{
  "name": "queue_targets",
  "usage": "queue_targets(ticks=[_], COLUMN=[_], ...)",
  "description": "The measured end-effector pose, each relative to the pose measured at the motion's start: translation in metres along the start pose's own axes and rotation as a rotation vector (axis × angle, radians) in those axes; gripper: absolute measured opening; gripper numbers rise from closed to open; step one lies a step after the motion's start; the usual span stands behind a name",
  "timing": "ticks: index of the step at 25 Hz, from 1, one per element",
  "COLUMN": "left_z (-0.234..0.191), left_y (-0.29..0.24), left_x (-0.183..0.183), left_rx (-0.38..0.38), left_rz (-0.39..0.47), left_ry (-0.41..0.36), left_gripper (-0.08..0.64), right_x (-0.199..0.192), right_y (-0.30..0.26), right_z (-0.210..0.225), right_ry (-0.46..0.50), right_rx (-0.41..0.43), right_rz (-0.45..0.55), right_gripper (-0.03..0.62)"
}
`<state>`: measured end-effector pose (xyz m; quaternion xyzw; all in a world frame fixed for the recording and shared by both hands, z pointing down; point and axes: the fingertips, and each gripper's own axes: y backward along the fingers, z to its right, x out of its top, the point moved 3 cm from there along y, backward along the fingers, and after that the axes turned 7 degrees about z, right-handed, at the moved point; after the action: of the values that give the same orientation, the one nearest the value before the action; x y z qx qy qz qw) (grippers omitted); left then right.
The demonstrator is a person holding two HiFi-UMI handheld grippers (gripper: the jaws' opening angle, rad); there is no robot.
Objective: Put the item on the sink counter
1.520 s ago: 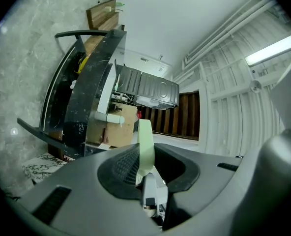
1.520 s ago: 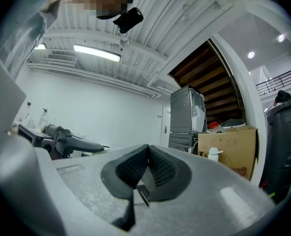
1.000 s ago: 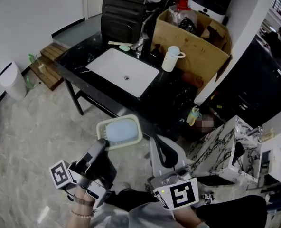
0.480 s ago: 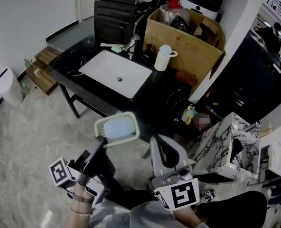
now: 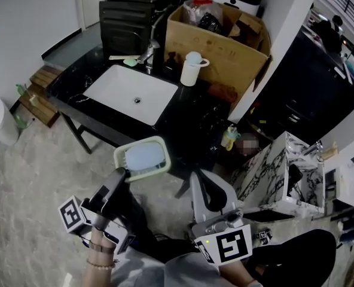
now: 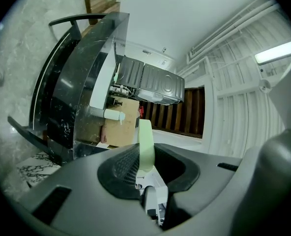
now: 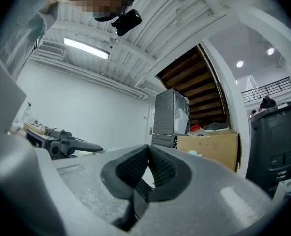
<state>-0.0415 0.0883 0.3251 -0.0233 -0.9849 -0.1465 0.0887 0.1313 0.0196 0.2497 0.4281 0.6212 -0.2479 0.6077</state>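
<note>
The left gripper (image 5: 124, 173) is pinching the near rim of a pale green soap dish (image 5: 142, 158). In the left gripper view the dish's edge (image 6: 145, 144) stands clamped between the ribbed pads, and the jaws are only slightly apart around it. The dish has a bluish inner tray and is in the air above the floor, short of the near edge of the black bench (image 5: 192, 121) and not touching it. The right gripper (image 5: 200, 181) hangs beside it with its pads pressed together on nothing, as the right gripper view (image 7: 148, 165) shows.

This looks like the carrying step, with the item held but not yet set down. The next move calls for reaching forward past the near edge and bringing the dish level. It should then be lowered onto bare black surface, probably the strip right of the white basin (image 5: 132, 91). That spot keeps it clear of the white cup (image 5: 192, 69) and the cardboard box (image 5: 222, 49) at the far right corner. The jaws should part only once the base rests flat.

No brand or label can be read on the dish, cup or box. The only print is the black-and-white square markers on the gripper cubes (image 5: 225, 245).
</note>
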Motion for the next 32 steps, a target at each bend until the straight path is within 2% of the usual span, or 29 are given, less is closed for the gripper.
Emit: queue_targets(ticks=[9, 19, 32], left_z=[-0.020, -0.034, -0.055], left_y=[-0.053, -0.121, -0.205], left_x=[0.024, 0.068, 0.118], left_rx=[0.026, 0.066, 0.106], left_rz=[-0.102, -0.202, -0.360], left_ry=[0.045, 0.054, 0.078], left_gripper=[0.087, 0.087, 0.087], right_x=[-0.009, -0.031, -0.054], right_y=[-0.045, -0.111, -0.182], right_z=[0.014, 0.029, 0.057], right_ry=[0.053, 0.049, 0.061], right_rx=[-0.073, -0.142, -0.296], right_rz=[-0.014, -0.060, -0.111], right_gripper=[-0.003, -0.003, -0.002])
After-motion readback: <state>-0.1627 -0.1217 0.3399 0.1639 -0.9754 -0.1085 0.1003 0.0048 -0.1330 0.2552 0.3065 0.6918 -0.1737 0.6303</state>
